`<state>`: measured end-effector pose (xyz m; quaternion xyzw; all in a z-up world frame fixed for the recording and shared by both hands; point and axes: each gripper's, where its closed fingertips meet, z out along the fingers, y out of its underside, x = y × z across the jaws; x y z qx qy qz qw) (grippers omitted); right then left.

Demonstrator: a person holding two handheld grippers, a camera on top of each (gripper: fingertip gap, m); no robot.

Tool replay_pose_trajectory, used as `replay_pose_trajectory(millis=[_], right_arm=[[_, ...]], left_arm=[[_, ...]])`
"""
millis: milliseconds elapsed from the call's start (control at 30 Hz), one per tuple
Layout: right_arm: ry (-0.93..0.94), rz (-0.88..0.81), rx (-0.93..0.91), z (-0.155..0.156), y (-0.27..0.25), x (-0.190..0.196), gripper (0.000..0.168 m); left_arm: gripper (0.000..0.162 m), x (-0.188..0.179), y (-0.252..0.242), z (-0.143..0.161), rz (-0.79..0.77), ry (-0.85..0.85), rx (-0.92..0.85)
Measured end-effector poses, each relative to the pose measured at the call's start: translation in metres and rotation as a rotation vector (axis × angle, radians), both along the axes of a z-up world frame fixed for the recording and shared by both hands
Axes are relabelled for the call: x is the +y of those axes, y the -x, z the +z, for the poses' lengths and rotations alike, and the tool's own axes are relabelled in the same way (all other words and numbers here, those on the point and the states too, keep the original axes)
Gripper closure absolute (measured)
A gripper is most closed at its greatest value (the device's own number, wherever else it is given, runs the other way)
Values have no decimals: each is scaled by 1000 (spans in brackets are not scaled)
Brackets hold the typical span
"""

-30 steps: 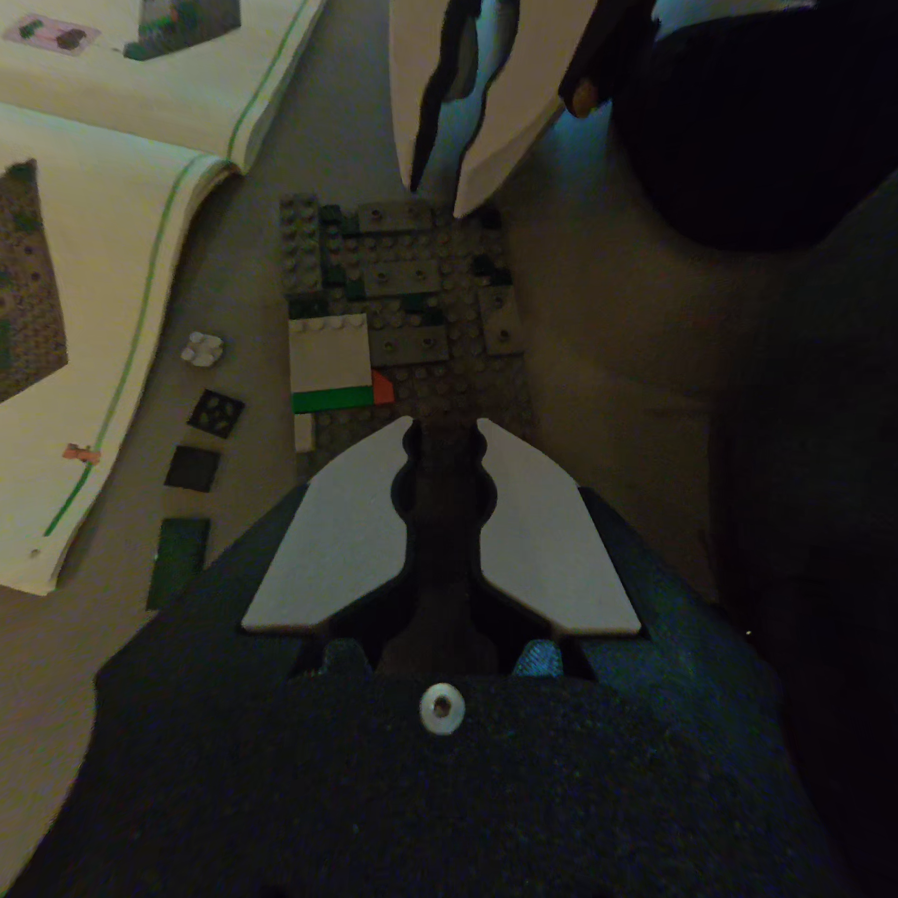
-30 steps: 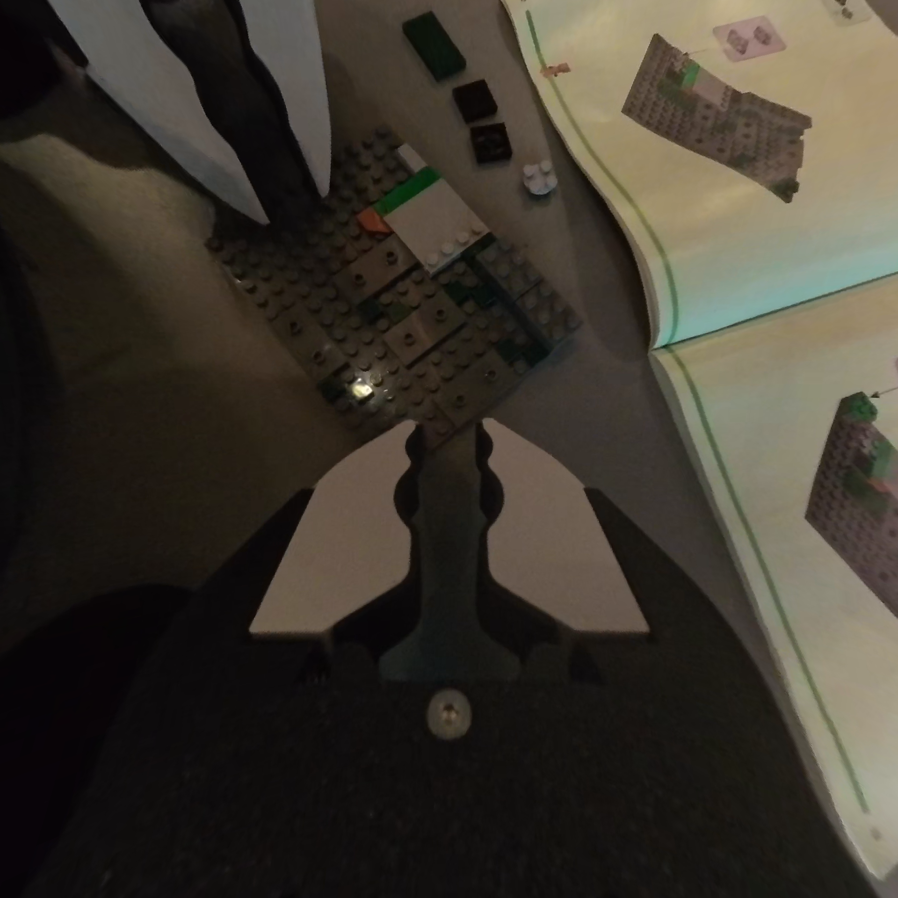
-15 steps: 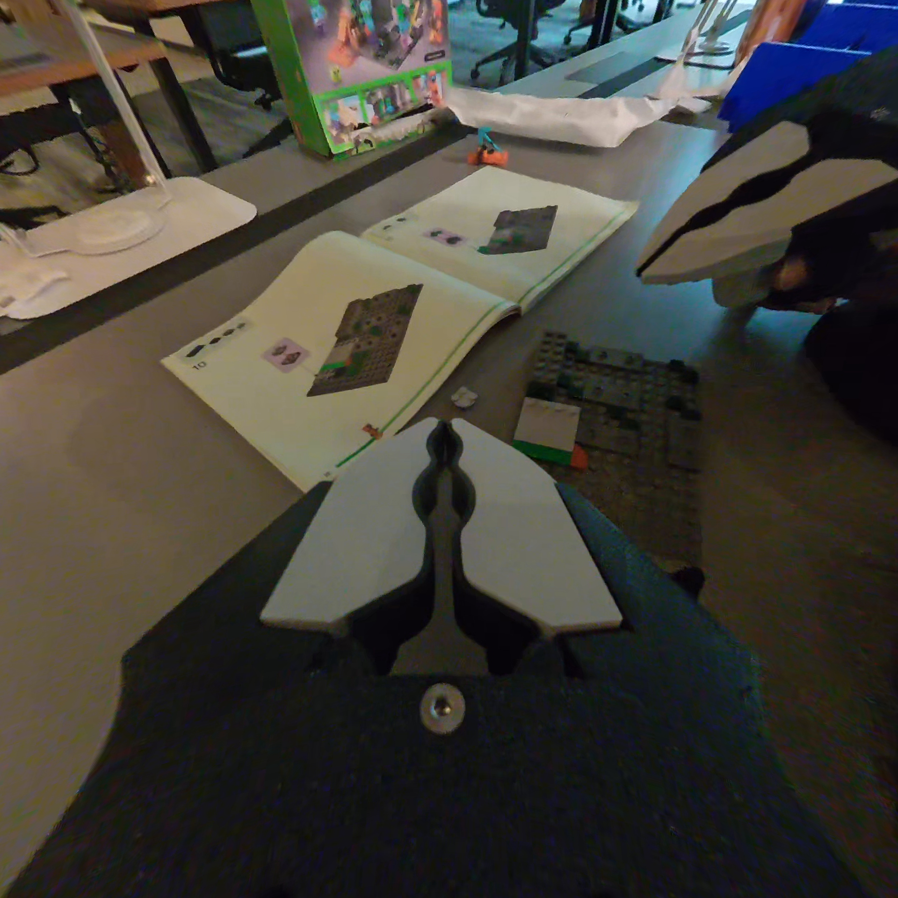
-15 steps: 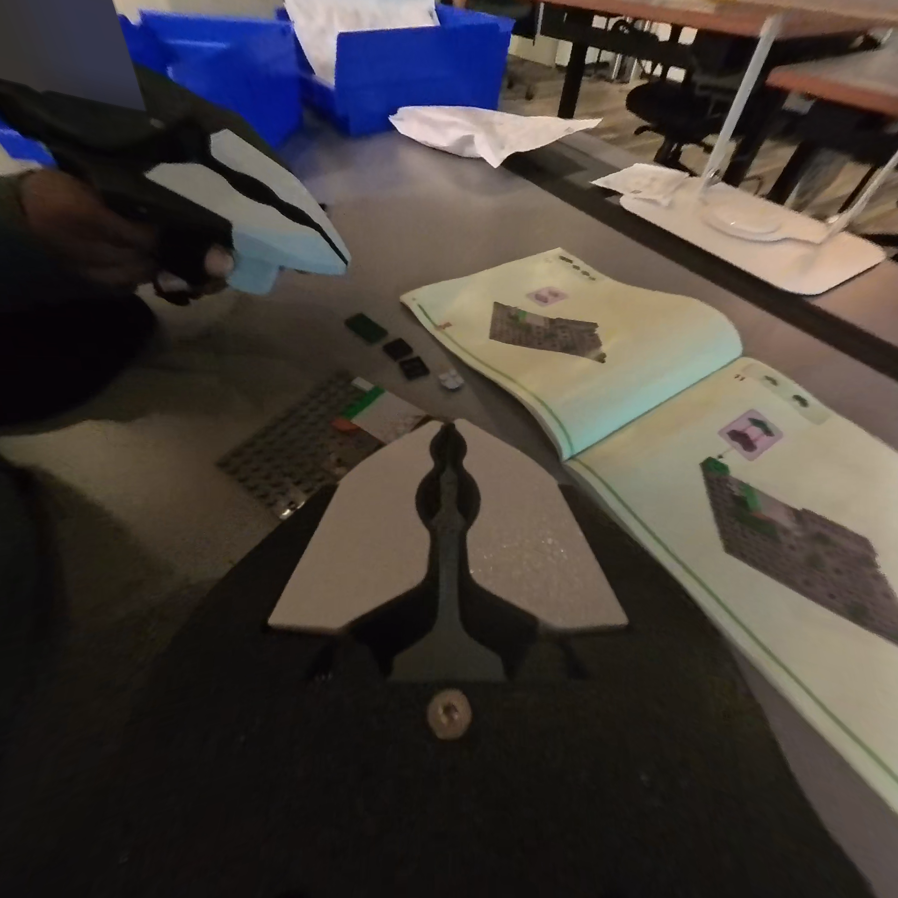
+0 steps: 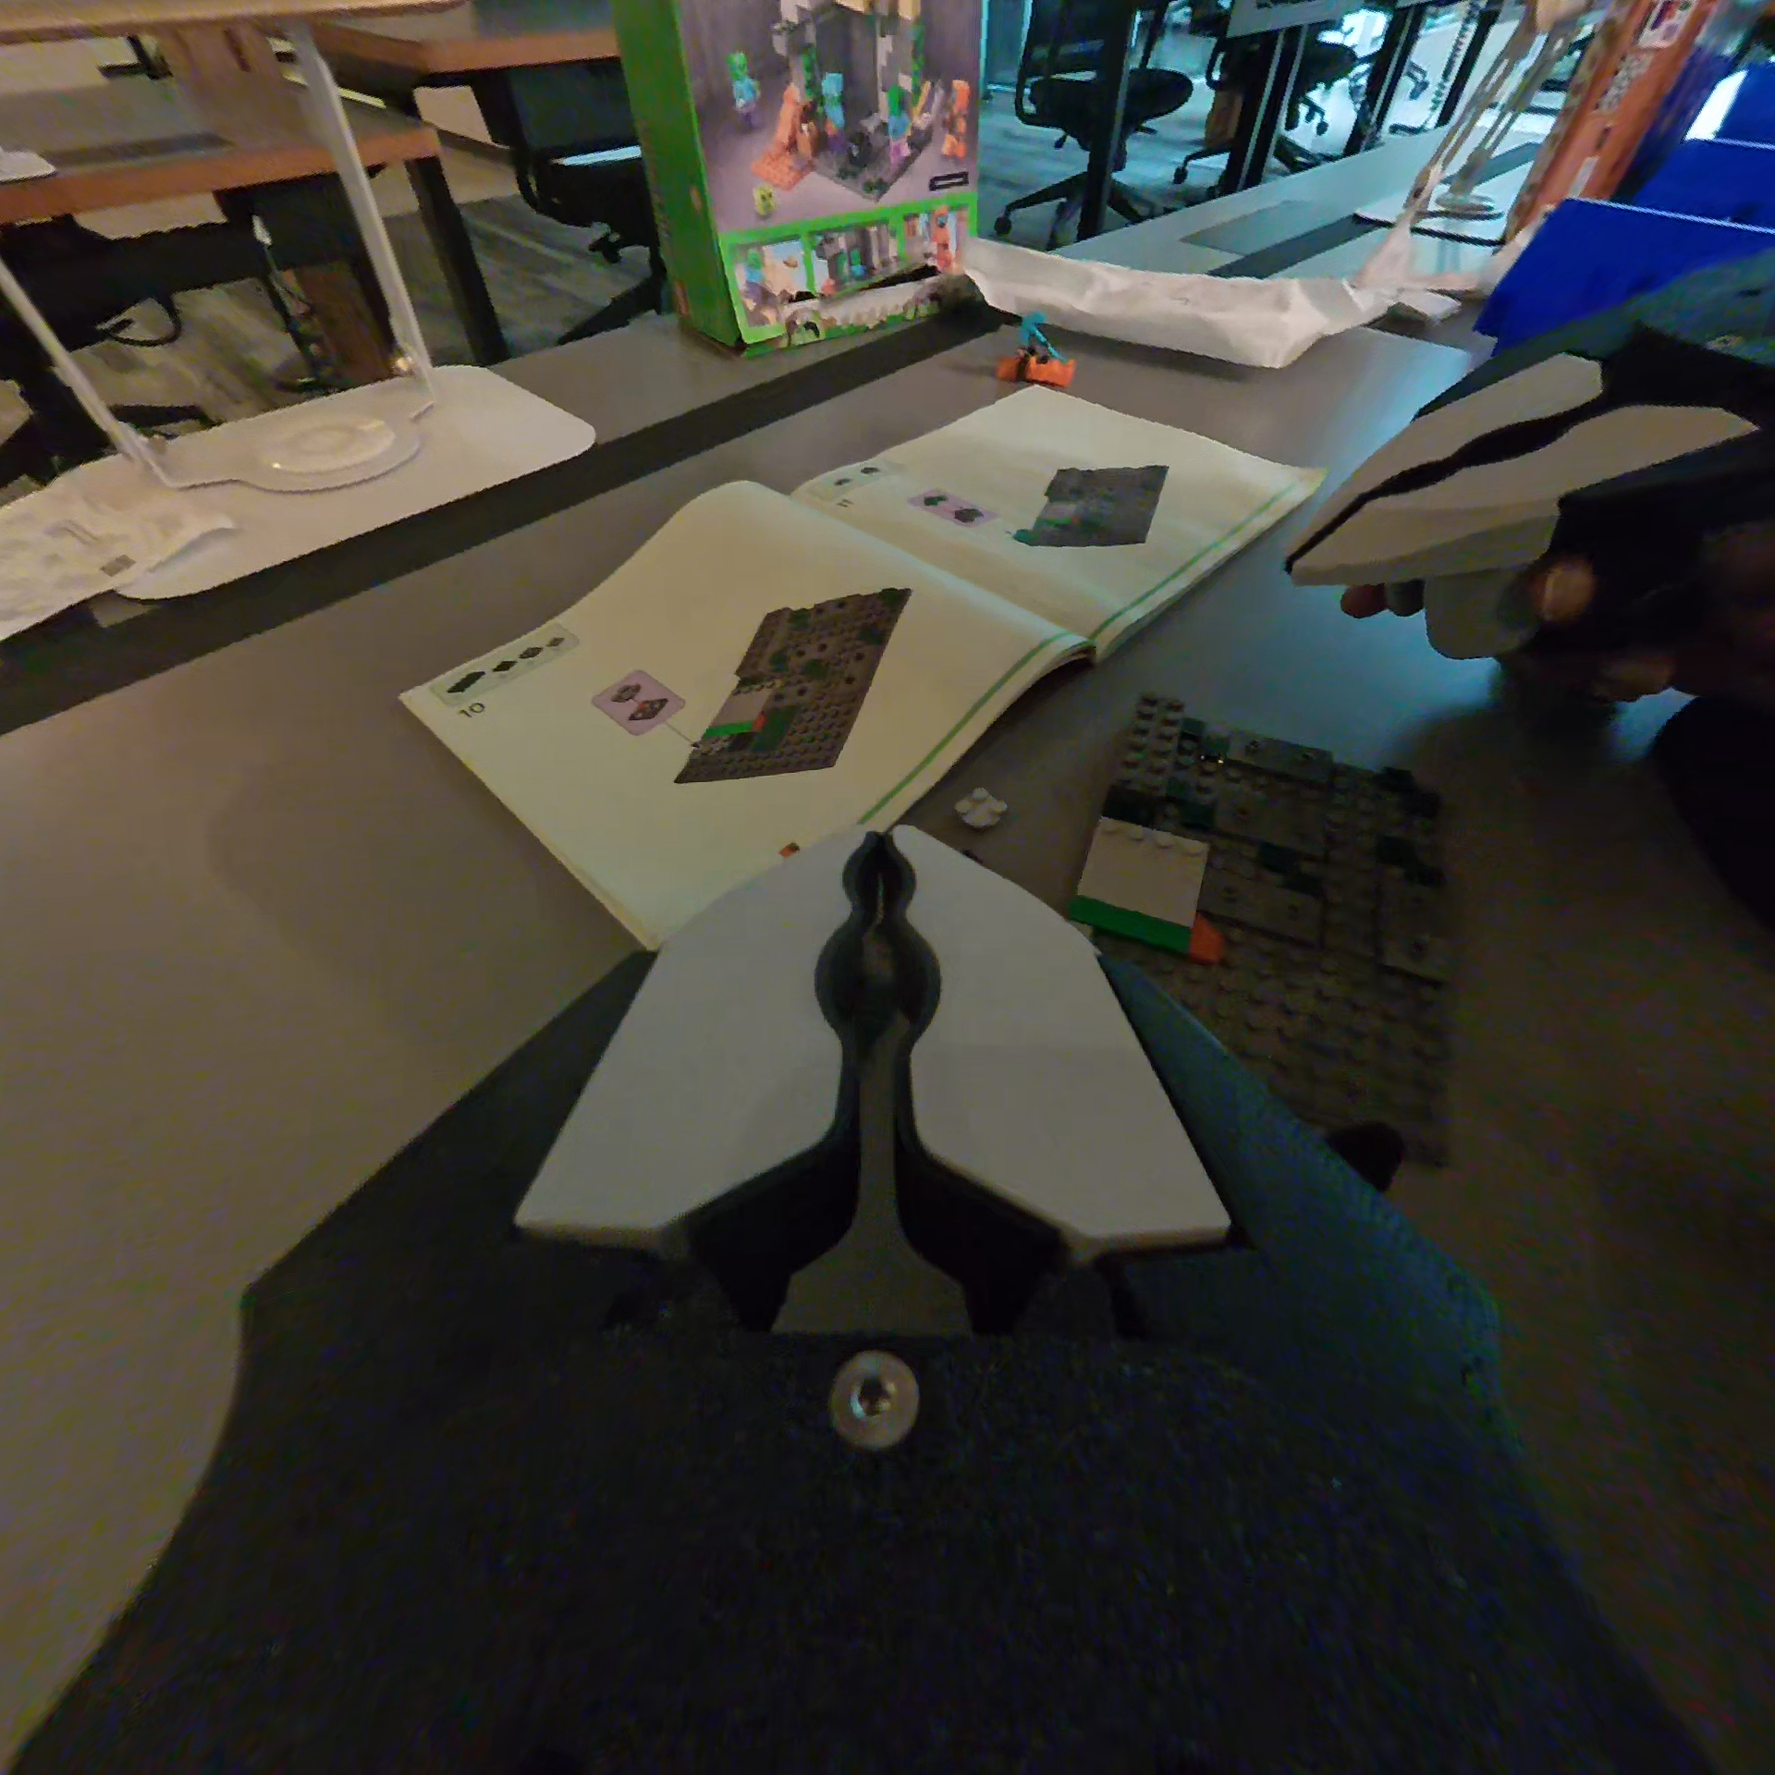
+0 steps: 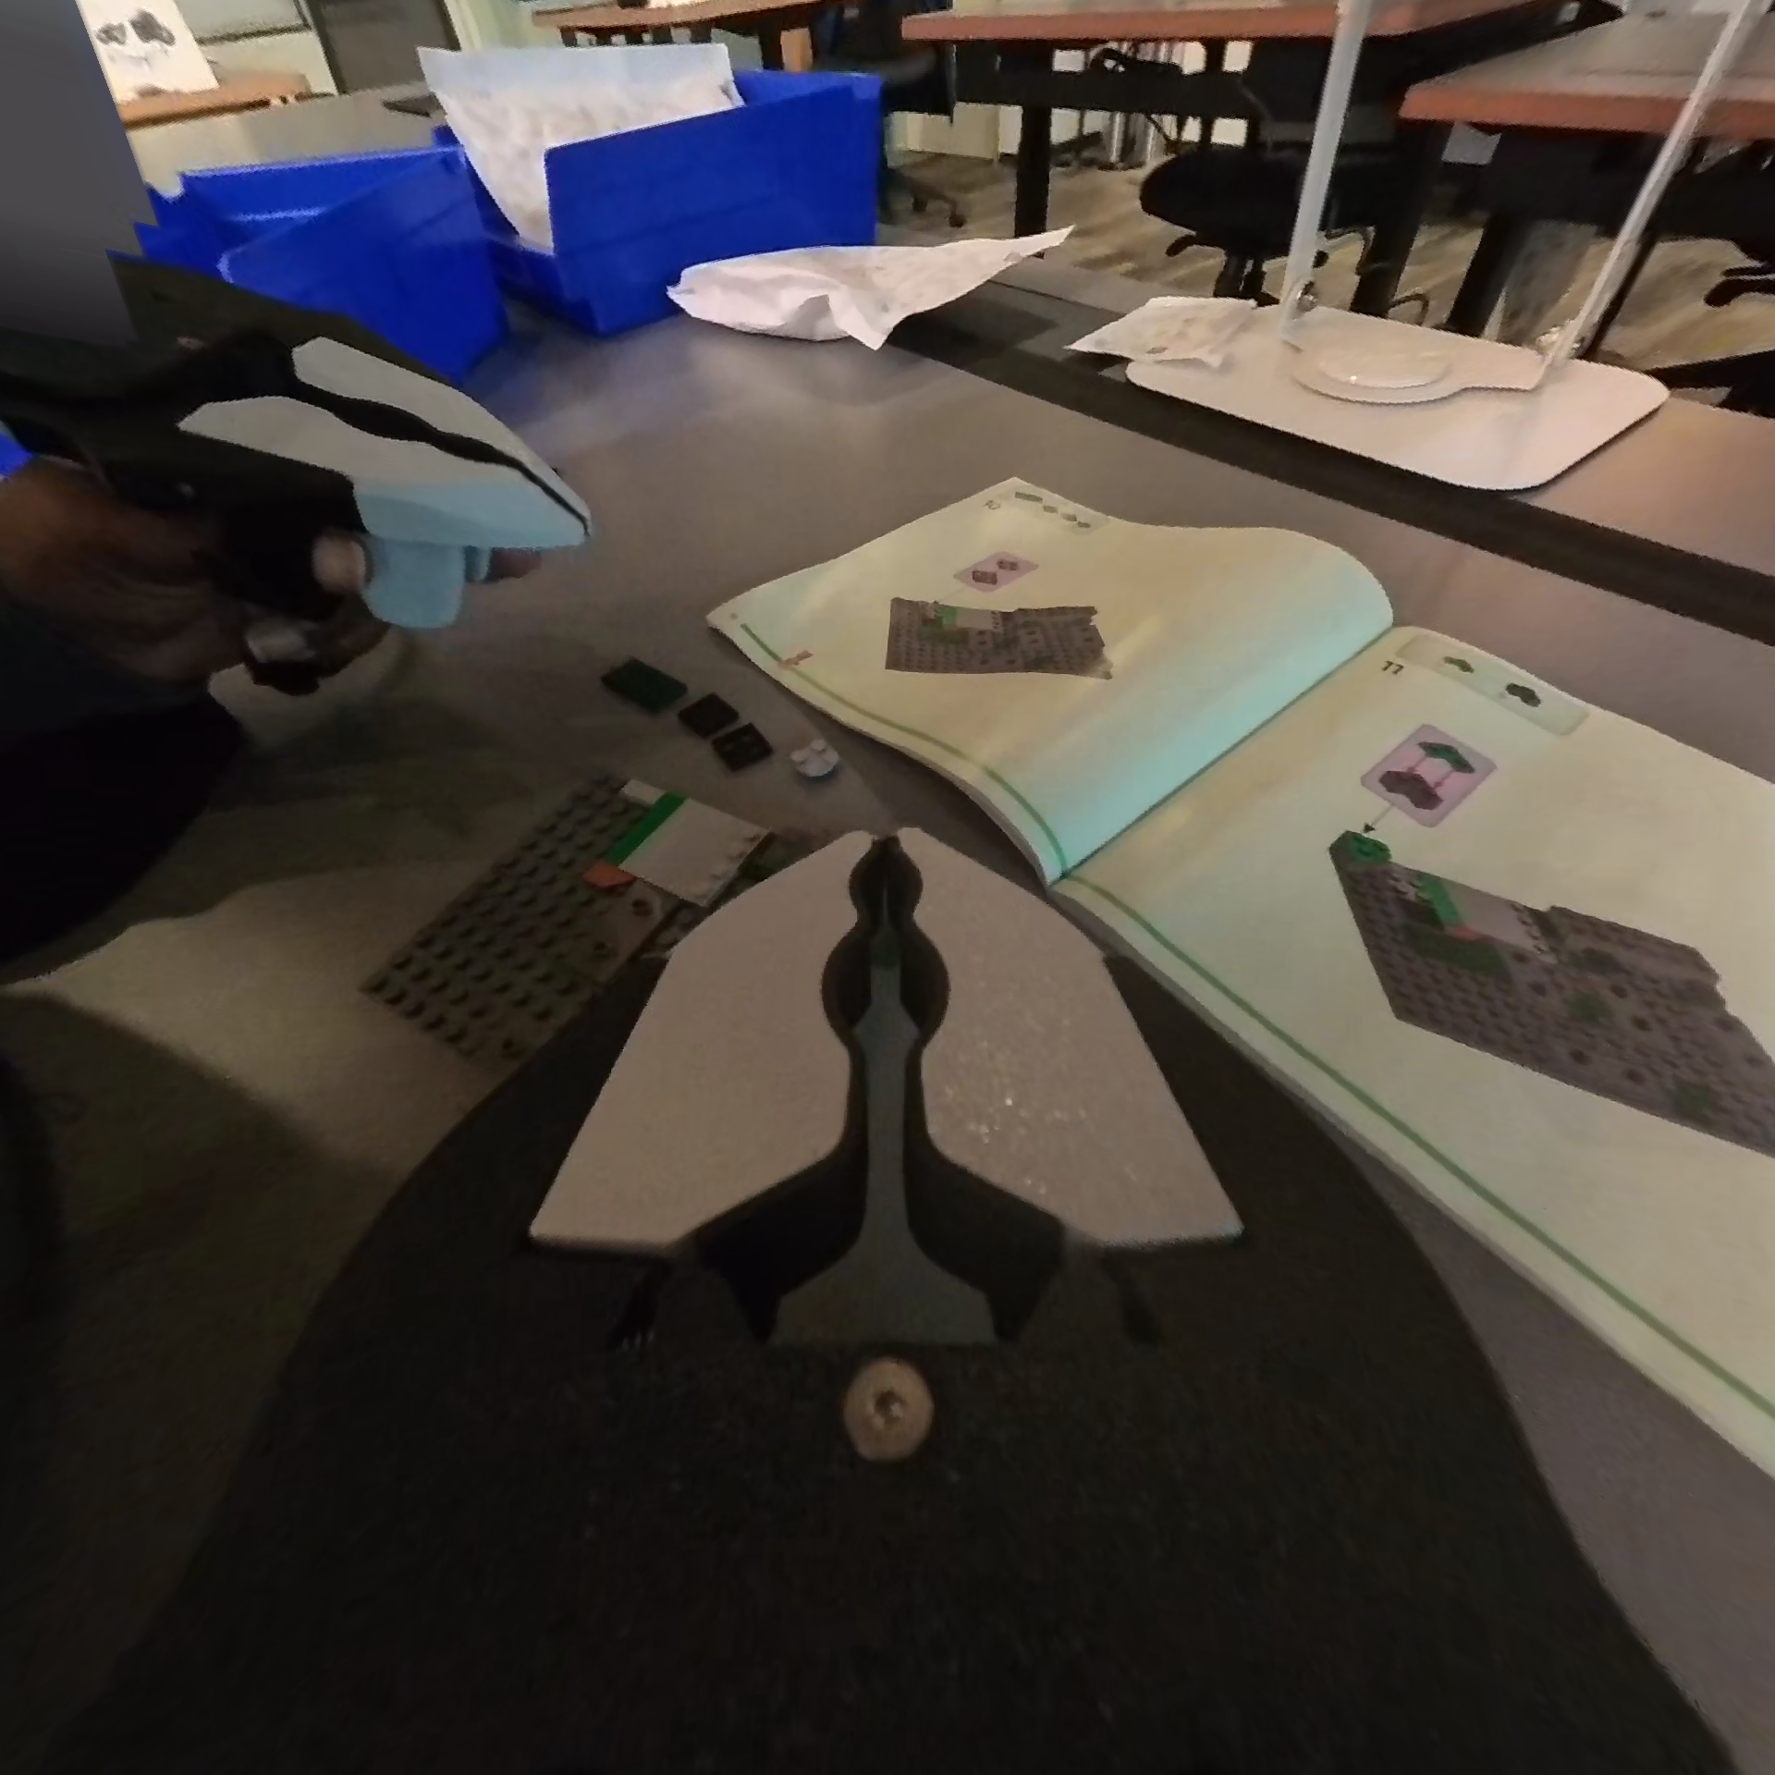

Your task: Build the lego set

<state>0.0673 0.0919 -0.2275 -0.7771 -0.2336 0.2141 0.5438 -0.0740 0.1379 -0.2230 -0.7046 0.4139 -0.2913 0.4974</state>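
The grey Lego baseplate [image 5: 1297, 1009] lies on the table with grey and dark green plates and a white and green block [image 5: 1143, 879] on it. It also shows in the right wrist view [image 6: 480, 951]. My left gripper [image 5: 879, 847] is shut and empty, held above the table to the left of the plate. My right gripper [image 6: 888, 845] is shut and empty, above the plate's near corner. A dark green plate [image 6: 644, 684], two black tiles [image 6: 711, 716] and a white round piece [image 6: 816, 764] lie loose beside the plate.
The open instruction booklet [image 5: 816, 653] lies beyond the plate. The Lego box [image 5: 816, 163], a small orange and teal figure [image 5: 1035, 357], crumpled white paper [image 5: 1181, 307], blue bins [image 6: 672, 211] and a white lamp base [image 6: 1393, 394] stand farther back. The grippers' ends are close to 15 cm from one another. The white round piece [image 6: 816, 764] is about 10 cm from my left fingertips. Seen from the left wrist view [image 5: 992, 804] as well.
Both grippers have lifted and tilted up from looking straight down on the baseplate to looking across the table. Both jaws have closed from slightly apart.
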Motion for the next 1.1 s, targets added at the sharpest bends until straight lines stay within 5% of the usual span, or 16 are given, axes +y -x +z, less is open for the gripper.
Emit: replay_pose_trajectory(millis=[333, 500, 733, 1100], right_arm=[[8, 43, -29, -4, 7, -2, 168], [12, 59, -43, -5, 10, -4, 168], [14, 41, -52, -5, 4, -5, 168], [45, 60, -24, -7, 5, -5, 168]], left_arm=[[162, 11, -3, -5, 15, 0, 48], [162, 48, -16, 13, -115, 66, 48], [162, 116, -42, -31, -277, 102, 299], [162, 140, -54, -61, -302, 96, 437]])
